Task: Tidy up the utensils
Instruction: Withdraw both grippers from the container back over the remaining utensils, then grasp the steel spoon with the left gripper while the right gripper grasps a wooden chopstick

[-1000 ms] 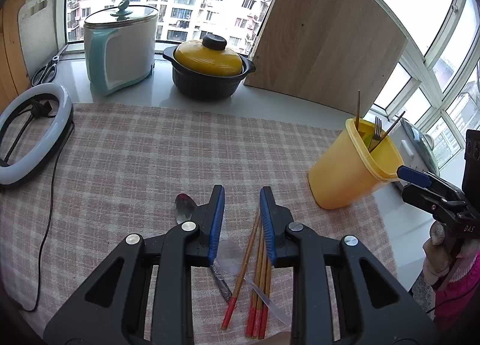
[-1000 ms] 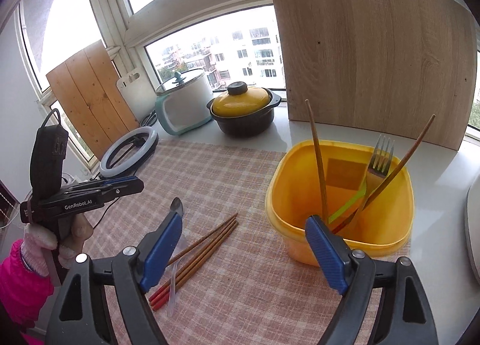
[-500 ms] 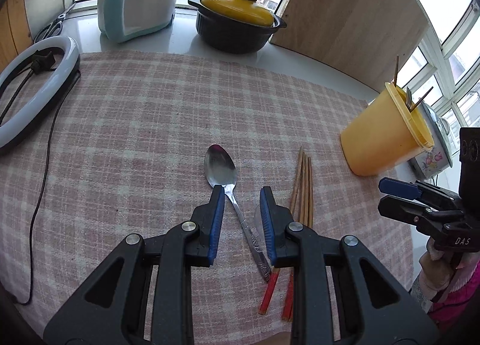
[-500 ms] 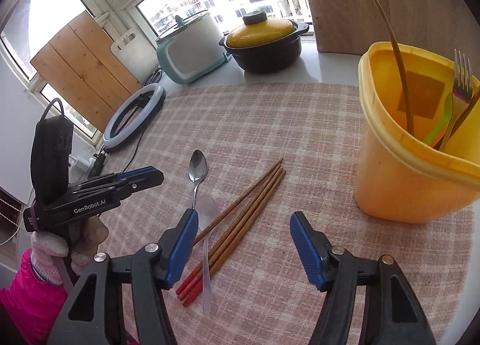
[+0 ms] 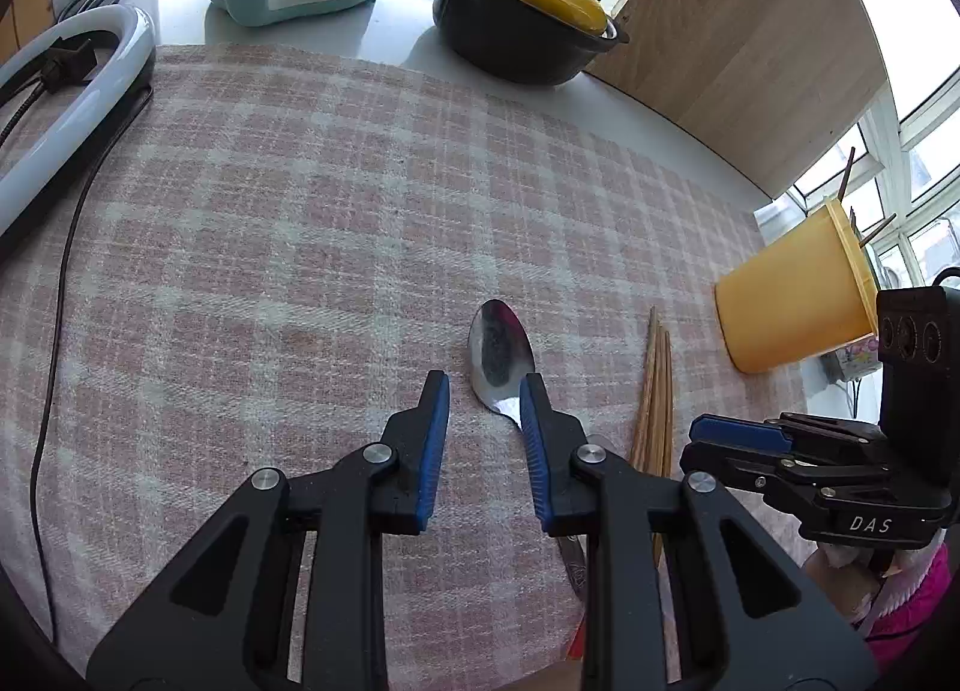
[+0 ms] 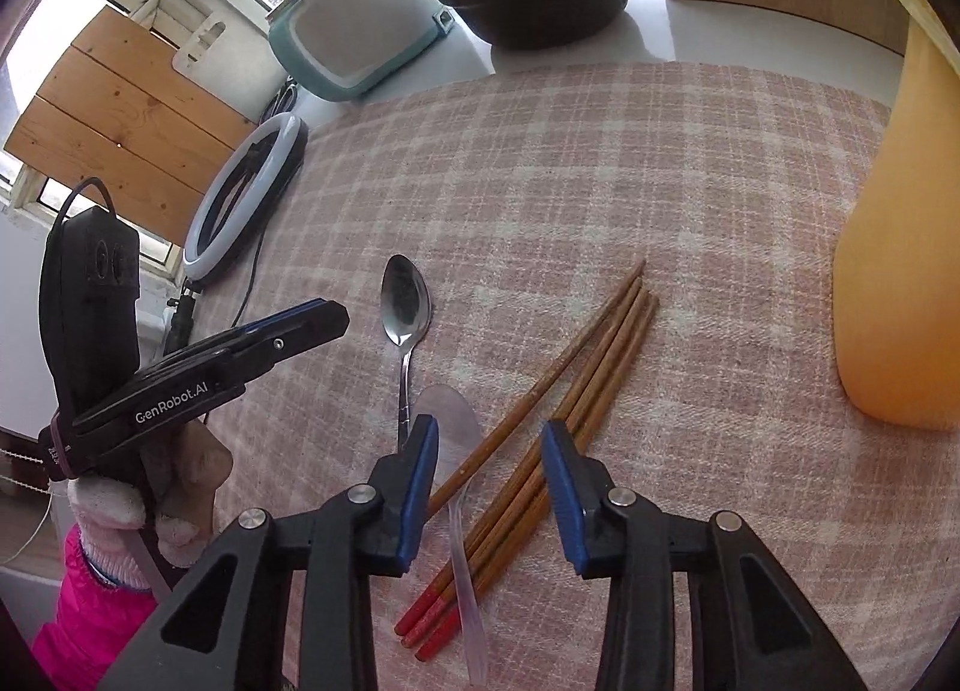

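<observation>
On the checked cloth (image 6: 600, 162) we list a metal spoon (image 5: 501, 355) before our left gripper (image 5: 485, 391), jaws apart, empty, and chopsticks (image 6: 570, 391) under our right gripper (image 6: 489, 439), jaws just narrowing, still unclamped, yellow bin (image 6: 900, 271) nearby.

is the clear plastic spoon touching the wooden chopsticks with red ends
Touching. The right wrist view shows the clear plastic spoon lying across the red-ended wooden chopsticks, its handle crossing them near their red ends with no gap.
</observation>
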The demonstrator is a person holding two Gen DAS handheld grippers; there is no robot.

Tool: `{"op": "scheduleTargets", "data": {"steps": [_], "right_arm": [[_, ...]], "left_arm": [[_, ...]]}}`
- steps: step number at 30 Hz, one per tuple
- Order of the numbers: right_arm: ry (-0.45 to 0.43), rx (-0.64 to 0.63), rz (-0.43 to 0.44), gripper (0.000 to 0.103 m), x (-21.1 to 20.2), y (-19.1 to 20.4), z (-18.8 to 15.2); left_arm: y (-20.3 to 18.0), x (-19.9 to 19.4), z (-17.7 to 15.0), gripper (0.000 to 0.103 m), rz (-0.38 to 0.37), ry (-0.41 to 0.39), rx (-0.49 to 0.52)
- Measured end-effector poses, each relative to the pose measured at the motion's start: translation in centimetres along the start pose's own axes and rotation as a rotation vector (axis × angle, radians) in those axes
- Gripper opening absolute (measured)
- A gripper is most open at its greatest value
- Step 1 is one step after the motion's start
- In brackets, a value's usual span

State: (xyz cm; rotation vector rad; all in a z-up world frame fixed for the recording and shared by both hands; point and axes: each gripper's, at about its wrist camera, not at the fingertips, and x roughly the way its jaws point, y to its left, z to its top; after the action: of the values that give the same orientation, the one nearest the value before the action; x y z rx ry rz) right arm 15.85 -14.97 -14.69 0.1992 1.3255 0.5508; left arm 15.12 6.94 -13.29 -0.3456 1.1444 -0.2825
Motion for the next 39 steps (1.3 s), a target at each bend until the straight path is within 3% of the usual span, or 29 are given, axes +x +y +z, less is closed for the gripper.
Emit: {"op": "scheduleTargets", "data": {"steps": [15, 22, 24, 26, 31, 33, 35, 39], "right_arm": [[0.084, 0.122, 0.020, 0.030, 3.5, -1.2, 1.6], [0.079, 0.112, -0.058, 0.027, 4.2, -0.5, 2.7], [0.077, 0.086, -0.094, 0.026, 4.5, 0.0, 3.2], [0.077, 0.062, -0.127, 0.025, 4.7, 0.5, 3.6], [0.085, 0.034, -0.173, 0.012, 5.1, 0.8, 4.5], [0.086, 0.040, -0.169, 0.010, 5.2, 0.5, 4.8], [0.087, 0.050, -0.159, 0.009, 5.2, 0.2, 5.0], [0.085, 0.048, -0.165, 0.003, 5.2, 0.2, 5.1]], "left_arm": [[0.6, 1.3, 0.7, 0.023, -0.020, 0.009, -0.019], [0.4, 2.7, 1.7, 0.024, -0.064, 0.037, -0.006], [0.3, 3.1, 1.9, 0.031, -0.077, 0.048, -0.003], [0.2, 3.5, 2.0, 0.033, -0.091, 0.057, -0.001], [-0.9, 4.1, 1.9, 0.033, -0.105, 0.046, 0.035], [-1.2, 4.3, 2.0, 0.030, -0.096, 0.037, 0.041], [-1.6, 4.7, 1.9, 0.008, -0.083, 0.045, 0.057], [-2.4, 5.0, 1.9, 0.004, -0.064, 0.027, 0.079]]}}
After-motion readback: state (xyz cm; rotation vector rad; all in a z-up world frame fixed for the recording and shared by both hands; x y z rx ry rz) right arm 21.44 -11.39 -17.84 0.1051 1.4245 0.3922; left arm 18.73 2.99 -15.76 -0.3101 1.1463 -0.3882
